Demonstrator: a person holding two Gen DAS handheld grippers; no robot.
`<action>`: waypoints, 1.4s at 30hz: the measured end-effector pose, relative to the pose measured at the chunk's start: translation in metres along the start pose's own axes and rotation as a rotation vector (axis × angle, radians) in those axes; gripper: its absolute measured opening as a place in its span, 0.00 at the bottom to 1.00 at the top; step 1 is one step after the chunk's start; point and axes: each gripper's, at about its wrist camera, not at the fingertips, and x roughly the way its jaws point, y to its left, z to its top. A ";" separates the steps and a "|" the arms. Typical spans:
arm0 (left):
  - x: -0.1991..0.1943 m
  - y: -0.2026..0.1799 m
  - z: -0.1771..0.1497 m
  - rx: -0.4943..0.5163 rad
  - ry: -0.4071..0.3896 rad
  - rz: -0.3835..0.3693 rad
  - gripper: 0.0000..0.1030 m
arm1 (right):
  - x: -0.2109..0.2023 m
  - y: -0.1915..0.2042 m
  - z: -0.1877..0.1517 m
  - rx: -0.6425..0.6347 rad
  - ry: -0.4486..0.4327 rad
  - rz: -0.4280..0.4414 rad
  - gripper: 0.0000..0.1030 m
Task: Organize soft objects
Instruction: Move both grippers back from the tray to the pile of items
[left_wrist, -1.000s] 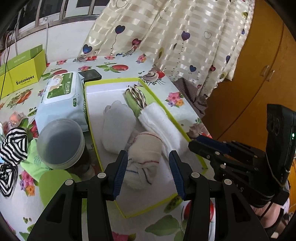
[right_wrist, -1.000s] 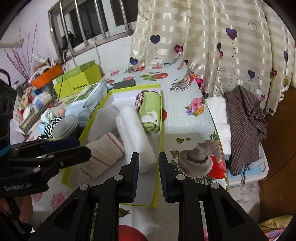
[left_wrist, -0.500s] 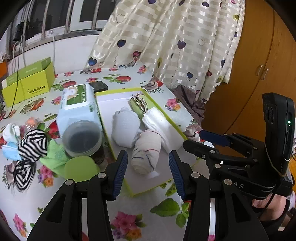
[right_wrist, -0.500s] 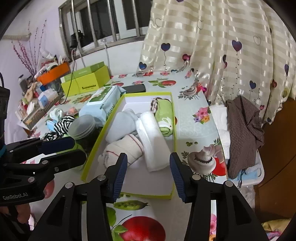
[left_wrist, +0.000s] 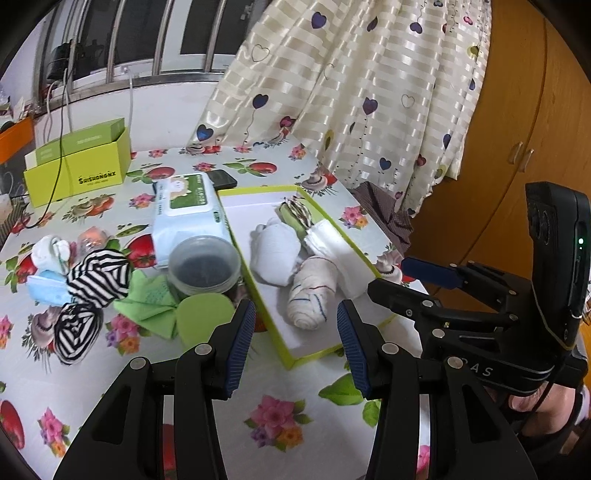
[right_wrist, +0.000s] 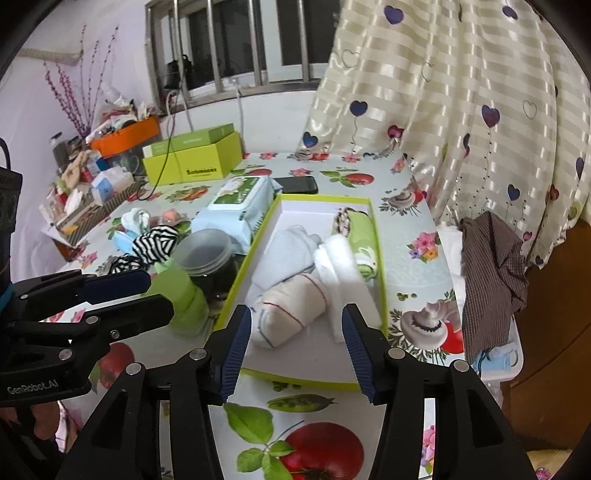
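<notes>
A shallow yellow-green box (left_wrist: 334, 352) (right_wrist: 380, 258) lies on the floral table. In it lie a white roll with coloured lines (left_wrist: 312, 295) (right_wrist: 291, 306), a white sock bundle (left_wrist: 275, 253) (right_wrist: 286, 253), a folded white cloth (left_wrist: 336, 249) (right_wrist: 338, 273) and a green roll (left_wrist: 295, 218) (right_wrist: 362, 236). Loose striped socks (left_wrist: 98, 278) (right_wrist: 155, 242), a green cloth (left_wrist: 147, 299) and a white sock (left_wrist: 50, 251) lie left of the box. My left gripper (left_wrist: 295, 341) is open and empty, above the box's near corner. My right gripper (right_wrist: 295, 347) is open and empty before the box.
A grey-lidded jar (left_wrist: 203, 264) (right_wrist: 208, 254) and a wipes pack (left_wrist: 186, 210) (right_wrist: 238, 206) stand against the box's left side. A green lid (left_wrist: 205, 317), a phone (right_wrist: 295, 184), a yellow-green carton (left_wrist: 79, 166) and a blue mask (left_wrist: 46, 290) are also on the table. A brown cloth (right_wrist: 491, 266) hangs past the right edge.
Both grippers have drawn back and up from the box. The right gripper's jaws have opened from nearly closed to wide. The rolls in the box have stayed in place.
</notes>
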 end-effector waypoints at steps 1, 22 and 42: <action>-0.003 0.003 -0.001 -0.003 -0.004 0.003 0.46 | -0.001 0.003 0.001 -0.004 0.000 0.000 0.49; -0.035 0.040 -0.015 -0.057 -0.052 0.050 0.46 | -0.004 0.040 0.008 -0.076 -0.013 0.050 0.50; -0.056 0.126 -0.033 -0.210 -0.066 0.201 0.46 | -0.001 0.067 0.016 -0.135 -0.034 0.121 0.52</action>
